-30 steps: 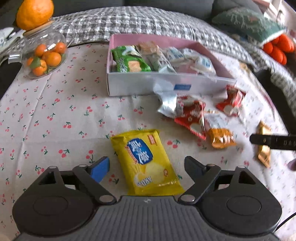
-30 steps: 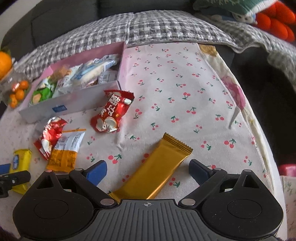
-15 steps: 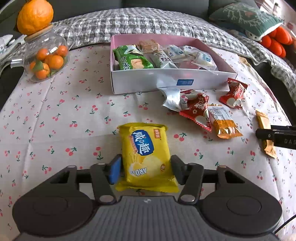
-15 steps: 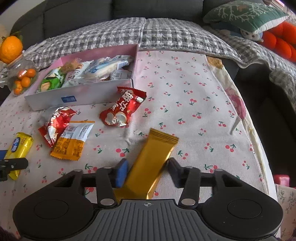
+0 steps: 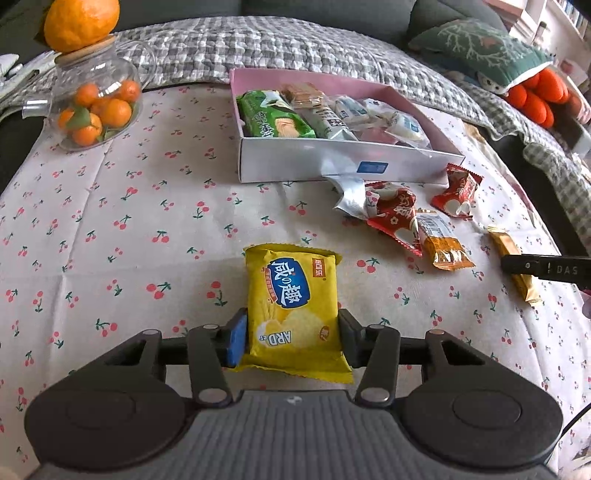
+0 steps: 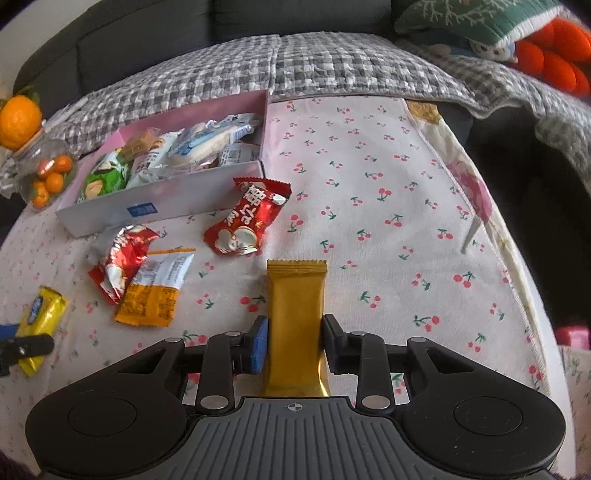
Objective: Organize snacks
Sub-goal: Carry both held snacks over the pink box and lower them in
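Note:
My left gripper [image 5: 291, 339] has its jaws closing on a yellow cracker packet [image 5: 291, 295], and both pads press its sides just above the cherry-print cloth. In the right wrist view, my right gripper [image 6: 295, 343] is closing too, its pads against a gold bar [image 6: 297, 291] that points straight ahead. The pink-and-white box [image 5: 332, 166] stands farther back with several snacks in it. In front of it lie two red packets [image 5: 458, 188] [image 5: 395, 214] and an orange-white packet [image 5: 443, 243]. Each gripper also shows at the edge of the other's view.
A glass jar of small oranges [image 5: 96, 107] with a large orange [image 5: 81, 22] on its lid stands at the back left. A checked blanket [image 6: 332, 62] and cushions [image 5: 480, 48] lie behind the table. The cloth's right edge [image 6: 517, 258] drops to a dark gap.
Both grippers have gone from wide open to closed on their snacks. The gold bar swung from slanted to straight ahead. The yellow packet has come up off the cloth a little.

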`<state>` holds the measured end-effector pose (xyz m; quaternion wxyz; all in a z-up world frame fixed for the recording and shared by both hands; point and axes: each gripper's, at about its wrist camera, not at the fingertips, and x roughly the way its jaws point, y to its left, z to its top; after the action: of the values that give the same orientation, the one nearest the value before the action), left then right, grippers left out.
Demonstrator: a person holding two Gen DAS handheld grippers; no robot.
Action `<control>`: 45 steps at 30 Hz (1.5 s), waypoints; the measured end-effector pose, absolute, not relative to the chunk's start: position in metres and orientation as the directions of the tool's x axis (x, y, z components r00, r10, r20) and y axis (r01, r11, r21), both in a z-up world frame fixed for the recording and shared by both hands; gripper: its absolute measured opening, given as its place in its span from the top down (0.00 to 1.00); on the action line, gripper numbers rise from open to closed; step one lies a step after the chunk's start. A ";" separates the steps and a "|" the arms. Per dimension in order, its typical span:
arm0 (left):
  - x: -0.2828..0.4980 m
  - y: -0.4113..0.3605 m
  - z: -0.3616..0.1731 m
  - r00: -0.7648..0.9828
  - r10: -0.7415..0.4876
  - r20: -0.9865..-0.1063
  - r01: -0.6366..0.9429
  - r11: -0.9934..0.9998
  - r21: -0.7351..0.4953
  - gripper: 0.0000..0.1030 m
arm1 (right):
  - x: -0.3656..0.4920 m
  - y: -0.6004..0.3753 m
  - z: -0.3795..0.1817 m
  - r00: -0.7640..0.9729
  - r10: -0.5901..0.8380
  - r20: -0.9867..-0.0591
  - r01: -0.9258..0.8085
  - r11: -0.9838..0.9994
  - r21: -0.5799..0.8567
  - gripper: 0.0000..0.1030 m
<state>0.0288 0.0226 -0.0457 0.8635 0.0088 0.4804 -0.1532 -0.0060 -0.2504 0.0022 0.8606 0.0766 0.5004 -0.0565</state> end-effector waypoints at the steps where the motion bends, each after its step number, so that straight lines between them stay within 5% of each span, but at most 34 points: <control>1: 0.029 0.024 -0.045 0.489 -0.261 -0.832 0.271 0.952 -0.140 0.56 | -0.006 -0.249 0.003 0.493 -0.015 -0.870 0.175 0.981 0.083 0.71; 45: 0.115 0.002 0.006 0.572 -0.360 -0.737 0.243 0.932 -0.267 0.56 | 0.090 -0.228 0.051 0.637 0.205 -0.743 0.285 0.833 0.474 0.70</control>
<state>0.1150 0.0019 0.0064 0.8840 -0.0680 0.4298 -0.1707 0.0902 -0.2276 0.0512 0.8578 0.2879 0.4252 -0.0231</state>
